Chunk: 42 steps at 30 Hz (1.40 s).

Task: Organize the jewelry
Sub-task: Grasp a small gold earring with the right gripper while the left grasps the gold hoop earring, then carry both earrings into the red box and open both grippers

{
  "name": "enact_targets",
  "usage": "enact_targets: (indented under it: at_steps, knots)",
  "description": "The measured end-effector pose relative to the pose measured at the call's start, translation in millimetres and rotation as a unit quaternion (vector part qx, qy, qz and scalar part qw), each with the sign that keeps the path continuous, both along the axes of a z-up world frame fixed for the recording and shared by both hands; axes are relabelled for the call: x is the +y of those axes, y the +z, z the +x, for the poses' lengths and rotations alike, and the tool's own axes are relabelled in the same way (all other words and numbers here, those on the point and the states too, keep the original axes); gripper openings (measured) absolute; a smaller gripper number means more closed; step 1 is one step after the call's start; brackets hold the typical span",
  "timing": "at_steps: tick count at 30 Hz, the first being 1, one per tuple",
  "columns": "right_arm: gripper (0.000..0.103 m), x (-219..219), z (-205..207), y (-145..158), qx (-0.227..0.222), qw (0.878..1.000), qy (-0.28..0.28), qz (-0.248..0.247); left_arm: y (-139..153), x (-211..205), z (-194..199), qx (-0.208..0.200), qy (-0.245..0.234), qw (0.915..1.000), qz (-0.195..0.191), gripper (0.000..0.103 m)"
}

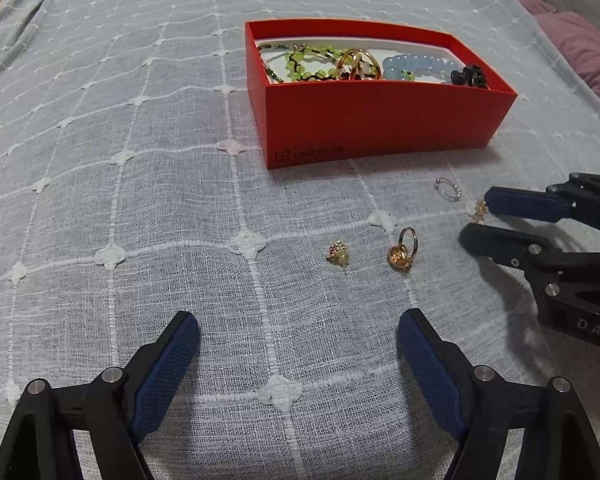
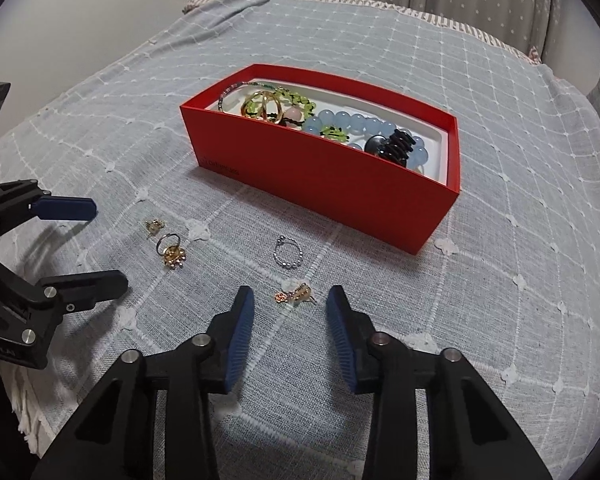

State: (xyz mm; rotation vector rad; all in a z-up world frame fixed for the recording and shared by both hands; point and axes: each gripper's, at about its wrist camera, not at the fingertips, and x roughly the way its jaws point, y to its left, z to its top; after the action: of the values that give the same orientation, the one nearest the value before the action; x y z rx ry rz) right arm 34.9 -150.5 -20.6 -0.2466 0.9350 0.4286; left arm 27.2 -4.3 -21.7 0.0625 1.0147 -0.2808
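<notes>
Red cardboard box [image 2: 324, 184], glossy beads, gold earring [image 2: 296, 295], woven bedspread [image 2: 500, 280]

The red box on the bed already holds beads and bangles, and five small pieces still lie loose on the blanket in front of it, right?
Nearly: there are four loose pieces, not five. The right wrist view shows a gold stud, a gold ring, a silver bead ring and a gold earring before the red box.

We look down along each gripper from close by, both facing the red box [image 1: 380, 120] [image 2: 320, 184].
</notes>
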Motion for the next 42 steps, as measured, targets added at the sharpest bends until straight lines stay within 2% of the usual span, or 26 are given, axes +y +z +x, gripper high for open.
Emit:
enact_targets:
  at_steps: [3,5,8,12,14,19,24,29,38,42]
  knots:
    - [0.030,2,0,0,0.000,1.000,0.007,0.001,1,-1,1,-0.003,-0.003,1.0000,0.001,0.078]
    - [0.019,3,-1,0,0.000,1.000,0.009,0.003,2,-1,1,-0.007,-0.003,1.0000,0.006,0.073]
    - [0.011,3,0,-1,-0.002,1.000,0.011,0.002,2,-1,3,-0.012,-0.001,0.9999,0.013,0.063]
    - [0.010,4,-1,-1,-0.004,1.000,0.011,0.001,6,-2,4,-0.016,-0.002,0.9999,0.005,0.052]
    - [0.010,2,-1,0,-0.005,1.000,0.009,0.002,9,-4,3,-0.022,-0.009,0.9997,0.001,0.050]
    - [0.010,-6,-2,5,-0.005,1.000,0.001,0.004,16,-22,-5,-0.043,-0.053,0.9977,-0.007,0.039]
    - [0.010,-15,-3,6,-0.004,1.000,-0.005,0.005,16,-40,-10,-0.025,-0.094,0.9947,-0.033,0.023]
    - [0.010,-19,-6,8,-0.003,1.000,-0.008,0.007,4,-46,-2,-0.007,-0.082,0.9963,-0.026,0.021]
    - [0.010,-20,-7,9,-0.003,1.000,-0.009,0.006,-1,-53,9,-0.014,-0.066,0.9976,-0.015,0.021]
    - [0.010,-25,-8,12,-0.004,1.000,-0.015,0.007,-1,-54,12,-0.016,-0.057,0.9982,-0.004,0.011]
